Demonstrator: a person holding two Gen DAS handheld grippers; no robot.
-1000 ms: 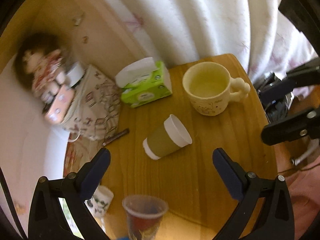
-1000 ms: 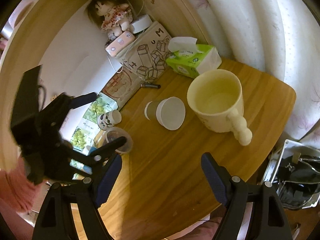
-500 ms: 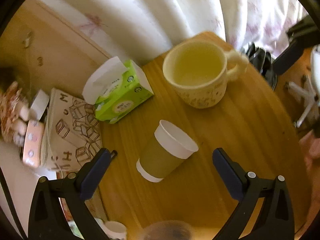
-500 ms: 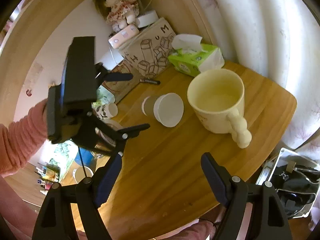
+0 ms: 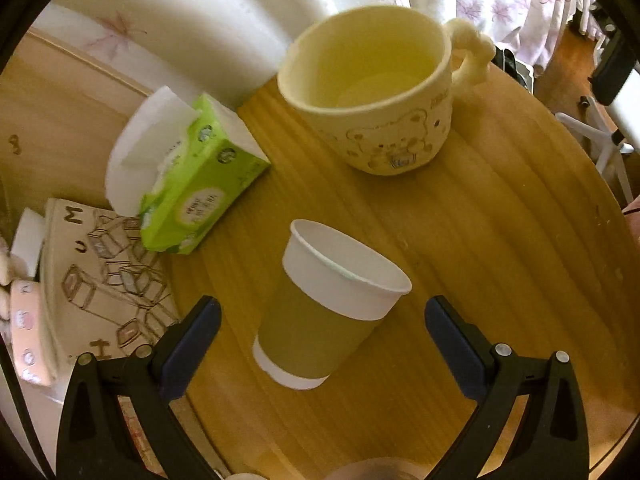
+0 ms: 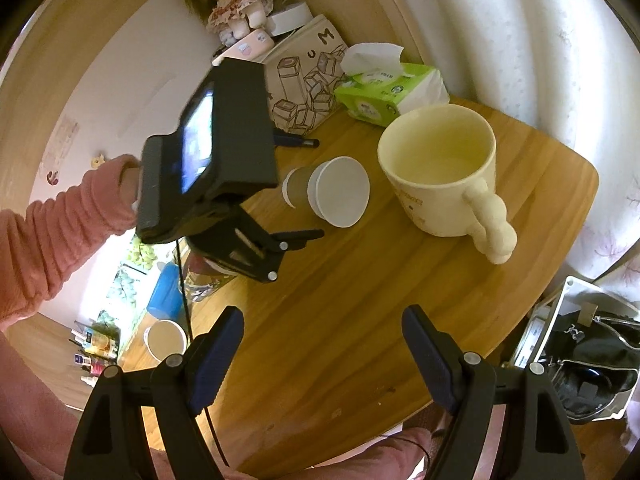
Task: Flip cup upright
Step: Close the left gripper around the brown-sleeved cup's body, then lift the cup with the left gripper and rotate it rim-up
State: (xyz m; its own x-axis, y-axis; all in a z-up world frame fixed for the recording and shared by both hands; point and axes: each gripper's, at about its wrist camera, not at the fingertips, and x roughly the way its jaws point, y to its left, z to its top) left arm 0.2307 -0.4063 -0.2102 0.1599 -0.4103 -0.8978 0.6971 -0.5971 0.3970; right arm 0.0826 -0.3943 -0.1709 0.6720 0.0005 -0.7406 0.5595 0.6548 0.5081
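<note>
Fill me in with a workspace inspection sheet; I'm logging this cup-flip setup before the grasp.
Surface: round wooden table, bare in front.
Job's things: paper cup with a brown sleeve lies on its side, mouth toward the yellow mug, which stands upright.
Clutter: green tissue pack, printed pouch, pen, doll at the far edge.
Grippers: left gripper open, its fingers either side of the cup, not touching; right gripper open over bare wood.
Cables: thin black cord hanging from the left unit.
Surroundings: white curtain; black bag beside the table.
</note>
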